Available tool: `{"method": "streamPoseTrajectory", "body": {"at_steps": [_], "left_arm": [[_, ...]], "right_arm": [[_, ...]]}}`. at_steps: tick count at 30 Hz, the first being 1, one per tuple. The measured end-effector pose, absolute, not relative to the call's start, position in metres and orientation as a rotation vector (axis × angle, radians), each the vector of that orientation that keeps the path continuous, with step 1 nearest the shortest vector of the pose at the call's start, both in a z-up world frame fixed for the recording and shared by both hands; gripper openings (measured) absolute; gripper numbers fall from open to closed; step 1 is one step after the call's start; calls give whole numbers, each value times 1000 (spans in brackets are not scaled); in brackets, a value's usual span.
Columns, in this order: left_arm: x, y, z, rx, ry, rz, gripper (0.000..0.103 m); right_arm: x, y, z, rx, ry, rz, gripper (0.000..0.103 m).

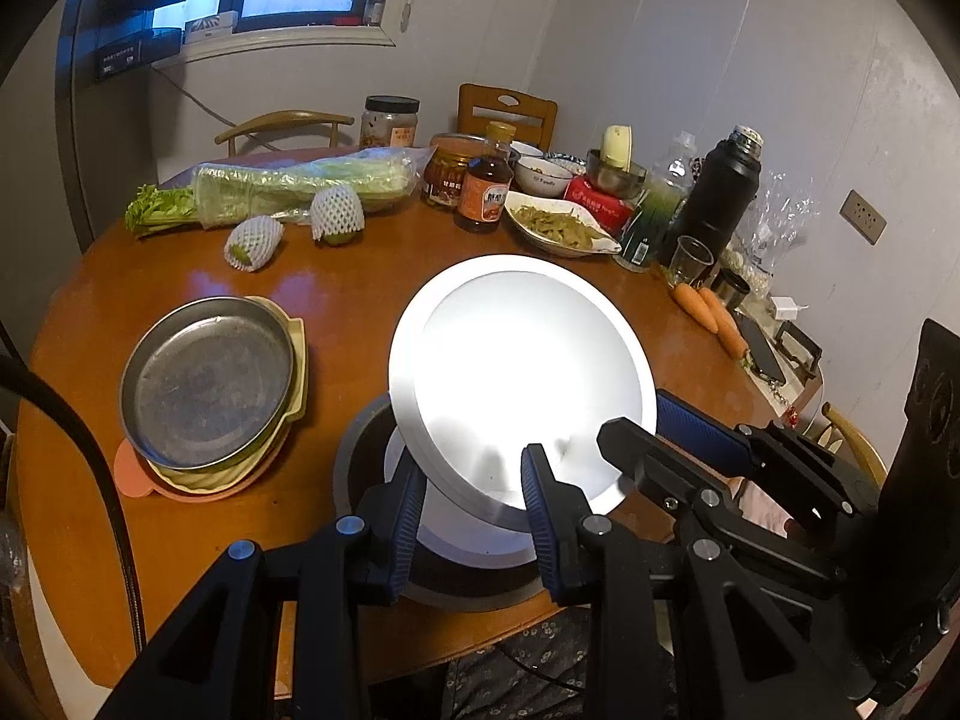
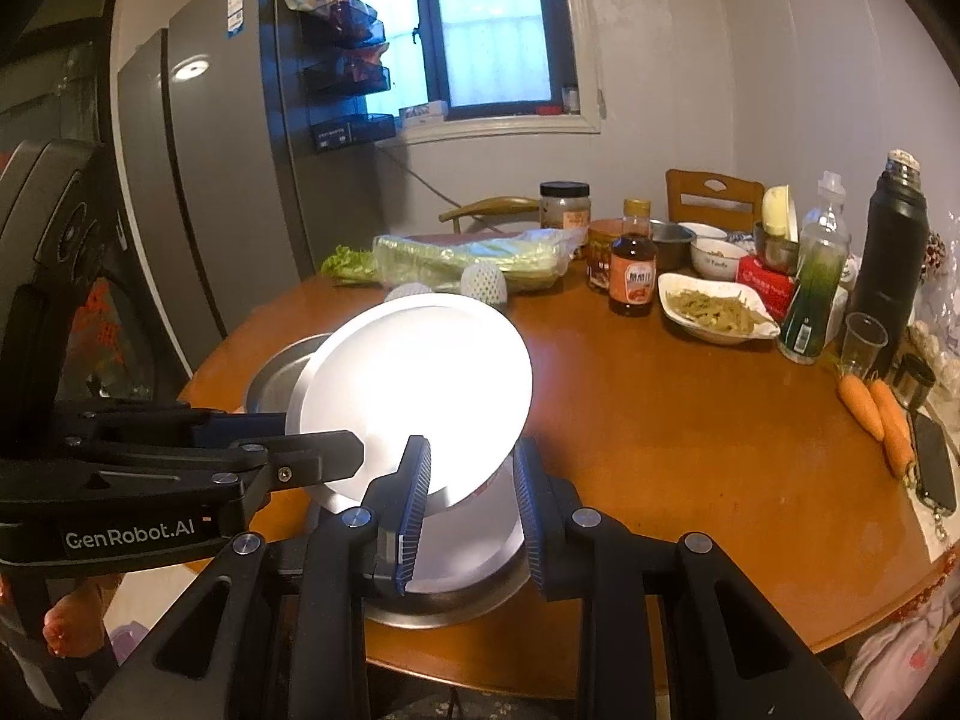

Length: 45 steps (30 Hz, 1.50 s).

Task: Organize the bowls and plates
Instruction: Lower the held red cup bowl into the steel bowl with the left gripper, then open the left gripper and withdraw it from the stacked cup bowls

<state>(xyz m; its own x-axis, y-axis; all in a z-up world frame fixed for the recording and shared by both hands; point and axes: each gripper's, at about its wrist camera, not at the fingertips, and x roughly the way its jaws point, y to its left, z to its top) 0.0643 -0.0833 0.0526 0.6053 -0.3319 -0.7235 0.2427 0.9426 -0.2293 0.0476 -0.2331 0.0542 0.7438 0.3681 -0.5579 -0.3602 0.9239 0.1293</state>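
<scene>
A white plate [image 1: 516, 360] [image 2: 420, 372] hangs tilted over the near side of the round wooden table [image 1: 336, 300]. My left gripper [image 1: 474, 468] [image 2: 324, 432] is shut on one part of its rim. My right gripper [image 2: 471, 450] [image 1: 636, 420] is shut on the rim next to it. Right below sits a grey metal dish [image 1: 360, 456] [image 2: 456, 612] with another white plate [image 1: 468, 534] [image 2: 474, 540] inside. To the left a metal pan [image 1: 204, 384] [image 2: 276, 372] rests on a cream dish [image 1: 294, 348] and a pink plate [image 1: 132, 474].
The far side of the table is crowded: bagged celery [image 1: 300, 186], a sauce bottle [image 1: 486, 192], a white dish of food [image 1: 558, 228], bowls [image 1: 540, 174], a black thermos [image 1: 720, 192]. Two carrots [image 1: 714, 318], a plastic cup [image 1: 690, 258] and a phone [image 1: 762, 348] lie at the right edge.
</scene>
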Motion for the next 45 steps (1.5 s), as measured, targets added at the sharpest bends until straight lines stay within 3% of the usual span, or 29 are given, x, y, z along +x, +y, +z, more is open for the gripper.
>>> {"method": "streamPoseTrajectory", "body": {"at_steps": [45], "left_arm": [[72,-87,6,-48,947,-268,33]], "right_arm": [[52,-224,10,-4,740,408,31]]}}
